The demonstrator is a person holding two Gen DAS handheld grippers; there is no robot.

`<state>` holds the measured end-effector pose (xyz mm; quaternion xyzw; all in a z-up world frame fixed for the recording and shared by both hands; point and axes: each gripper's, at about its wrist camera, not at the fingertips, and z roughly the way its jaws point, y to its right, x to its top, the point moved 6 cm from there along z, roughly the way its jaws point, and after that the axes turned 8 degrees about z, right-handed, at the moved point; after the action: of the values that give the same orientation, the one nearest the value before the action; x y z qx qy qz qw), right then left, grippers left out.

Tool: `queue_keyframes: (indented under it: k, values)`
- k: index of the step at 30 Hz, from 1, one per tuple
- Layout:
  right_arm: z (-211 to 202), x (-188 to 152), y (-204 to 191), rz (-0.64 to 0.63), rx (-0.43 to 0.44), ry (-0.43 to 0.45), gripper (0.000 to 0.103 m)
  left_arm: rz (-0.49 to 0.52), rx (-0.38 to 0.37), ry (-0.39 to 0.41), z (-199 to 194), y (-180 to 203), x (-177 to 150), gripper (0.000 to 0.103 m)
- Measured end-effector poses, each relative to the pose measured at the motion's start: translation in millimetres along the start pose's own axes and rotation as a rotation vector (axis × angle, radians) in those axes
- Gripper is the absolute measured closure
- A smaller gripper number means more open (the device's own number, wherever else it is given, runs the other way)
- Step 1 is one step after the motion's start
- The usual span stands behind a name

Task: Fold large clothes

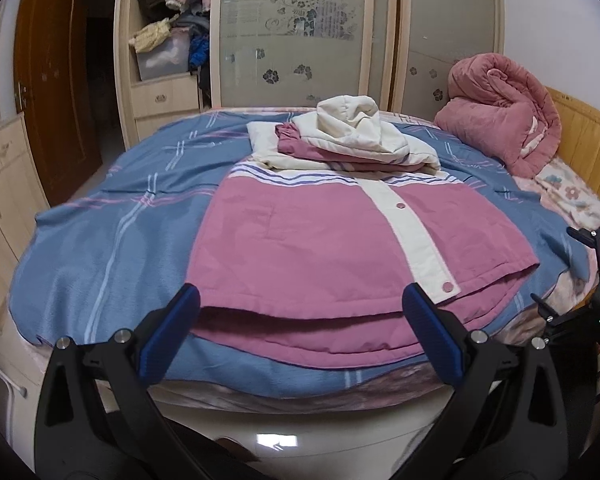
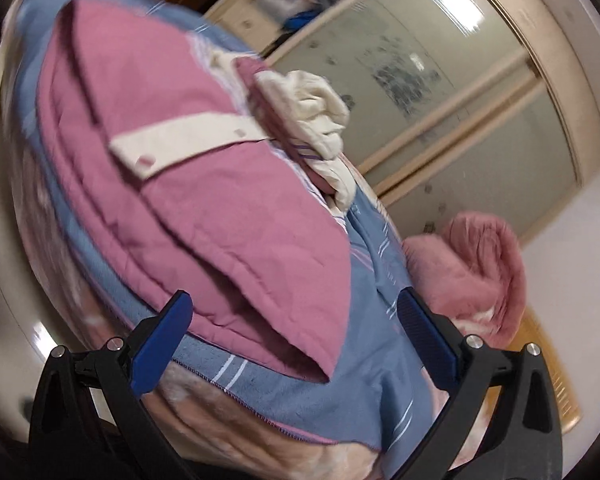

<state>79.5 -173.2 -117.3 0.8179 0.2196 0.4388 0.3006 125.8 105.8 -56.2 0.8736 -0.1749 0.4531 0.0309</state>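
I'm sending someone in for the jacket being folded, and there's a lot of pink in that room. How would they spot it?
On the bed's blue striped cover, it lies flat at the near edge: a pink jacket with a cream snap-button placket and its cream hood bunched on top. The rolled pink quilt by the headboard has no cream.

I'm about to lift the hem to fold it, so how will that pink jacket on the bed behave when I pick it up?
The jacket will probably flop and drape, since its hem already sags over the bed edge. The layered hem looks padded, so it may feel bulky between open fingers. The hood and sleeves piled on top could slide off.
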Motion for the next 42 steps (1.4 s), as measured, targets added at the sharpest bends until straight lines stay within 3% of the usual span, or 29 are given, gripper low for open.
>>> queue_keyframes:
  k: [5,10,20,24,30,33,38,42]
  values:
    - [12.5,-13.4,-48.6,-0.184,-0.050,0.015,0.001,0.057,0.044,0.040,-7.0,-7.0,-4.6,0.002]
    - [25.9,-25.2,-64.7,-0.230,-0.085,0.001,0.001,0.076,0.062,0.019,-1.1,-14.9,-11.7,0.002]
    - [51.9,-10.8,-60.4,-0.164,-0.129,0.030,0.001,0.086,0.047,-0.024,10.3,-17.0,-18.6,0.002]
    - [54.1,6.0,-43.8,-0.058,-0.129,0.056,0.001,0.117,0.027,-0.037,10.5,-12.0,-23.5,0.002]
    - [55.7,32.5,-1.0,0.209,-0.041,0.077,0.001,0.327,-0.010,-0.133,34.2,22.2,-49.7,0.002]
    - [54.6,39.8,24.5,0.380,0.014,0.089,0.001,0.474,0.028,-0.160,48.2,43.3,-62.5,0.002]
    - [49.0,41.0,27.1,0.430,0.016,0.123,0.001,0.625,0.080,-0.157,68.3,68.1,-71.2,0.002]
    - [43.7,37.7,22.7,0.428,0.008,0.134,0.001,0.809,0.219,-0.139,89.8,80.0,-73.8,0.002]
